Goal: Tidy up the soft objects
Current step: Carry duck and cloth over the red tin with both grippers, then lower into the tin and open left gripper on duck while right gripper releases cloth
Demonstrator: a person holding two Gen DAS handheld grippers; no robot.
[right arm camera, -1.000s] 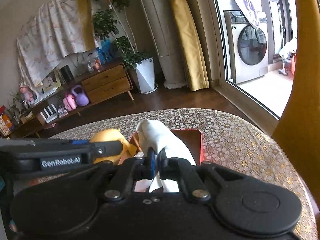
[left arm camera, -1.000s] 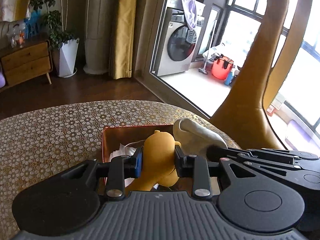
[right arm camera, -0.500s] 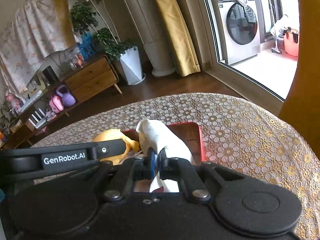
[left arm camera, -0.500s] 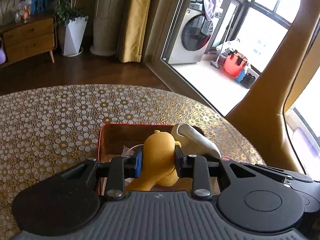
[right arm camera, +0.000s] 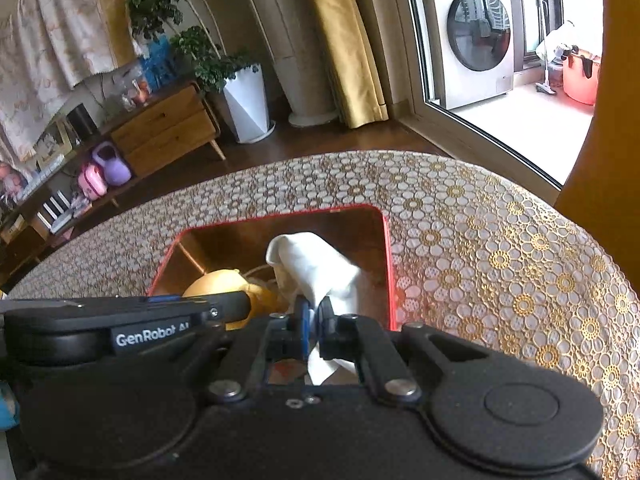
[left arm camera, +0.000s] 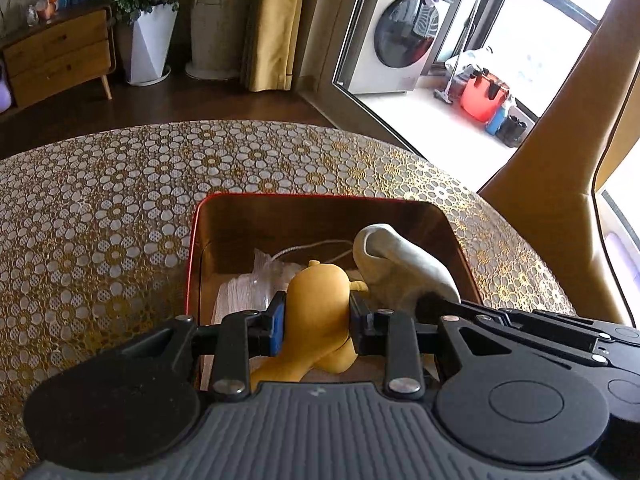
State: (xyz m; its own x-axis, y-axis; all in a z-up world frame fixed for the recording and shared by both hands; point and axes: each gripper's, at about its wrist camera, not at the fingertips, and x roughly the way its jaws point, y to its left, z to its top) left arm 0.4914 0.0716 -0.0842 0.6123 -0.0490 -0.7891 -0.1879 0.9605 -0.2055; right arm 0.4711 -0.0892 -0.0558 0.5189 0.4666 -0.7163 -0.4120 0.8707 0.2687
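**Depositing two soft items into the red-rimmed box**

We hold one soft item in each claw above the open box (left arm camera: 192, 264), which stands on the lace-covered tabletop (left arm camera: 100, 208).

Left claw (left arm camera: 316, 316): clamped on a yellow soft toy (left arm camera: 316, 300). The toy's body fills the gap between the two fingers and bulges beyond them. In the left wrist view it hangs over the near half of the box.

Right claw (right arm camera: 316, 316): pinched nearly together on a white cloth (right arm camera: 312, 264). The cloth rises ahead of the fingers in a soft peak, and a short tail hangs below them. It sits over the right part of the box, just beside the toy.

Box contents: a white mesh-like bag (left arm camera: 240, 292) with a white cord (left arm camera: 308, 248) lies on the floor of the box. We cannot tell whether either held item touches it.

Step in hand, as we judge it: placement. Both items are positioned over the box but not yet released.

Next move calls for:
1. Lower each claw until its item rests inside the walls.
2. Part the fingers, one claw at a time, because the two claws sit close together.
3. Lift straight up so that the cloth does not drag on a finger.
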